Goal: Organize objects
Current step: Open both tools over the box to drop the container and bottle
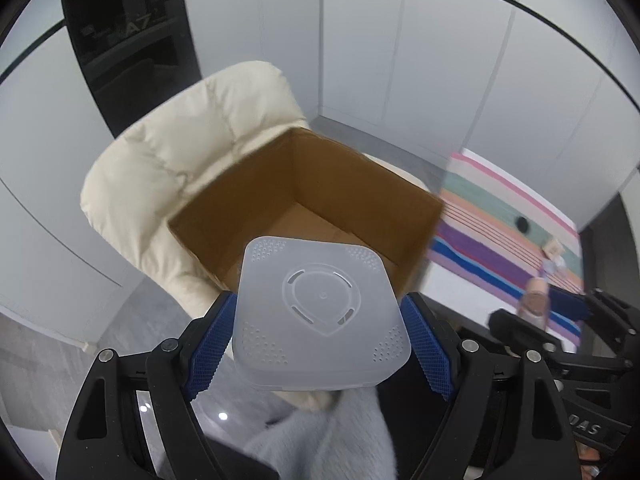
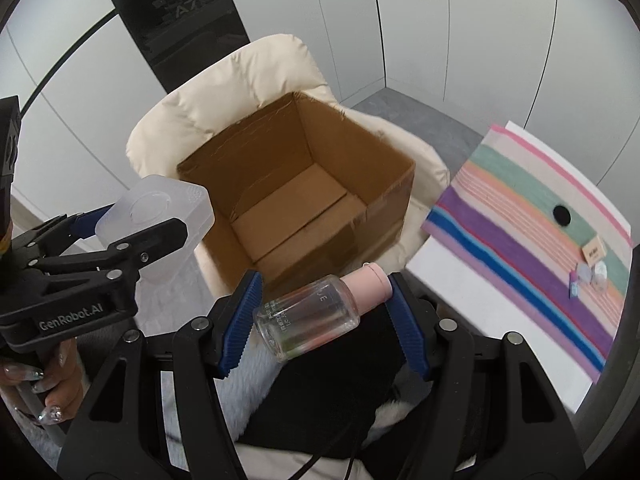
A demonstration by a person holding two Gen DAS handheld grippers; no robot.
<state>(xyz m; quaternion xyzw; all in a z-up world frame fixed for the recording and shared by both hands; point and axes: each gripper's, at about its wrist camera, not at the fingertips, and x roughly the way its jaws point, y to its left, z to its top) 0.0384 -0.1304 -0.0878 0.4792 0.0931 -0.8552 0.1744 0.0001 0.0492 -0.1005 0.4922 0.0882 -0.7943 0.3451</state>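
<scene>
Right wrist view shows the right gripper [image 2: 324, 312] clamping a clear glass bottle with pink cap [image 2: 320, 314], the left gripper [image 1: 320, 328] gripping a frosted white square plastic container [image 1: 320, 312], so both should travel toward twelve o'clock, over the open brown cardboard box [image 2: 392, 196], and release low.

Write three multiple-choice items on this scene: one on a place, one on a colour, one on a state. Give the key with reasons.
1. Where does the cardboard box stand?
A. on the cream padded chair
B. on the striped cloth
C. on the floor

2. What colour is the cap of the clear bottle?
A. blue
B. pink
C. black

3. What is the left gripper doing?
A. hanging open with nothing in it
B. shut on the frosted plastic container
C. shut on the box's rim

Key:
1 A, the cream cushion wraps around the box's back and sides.
2 B, the cap at the bottle's neck is pale pink.
3 B, both blue pads press the container's sides, seen in the left wrist view. The right gripper likewise clamps the bottle end to end.
</scene>
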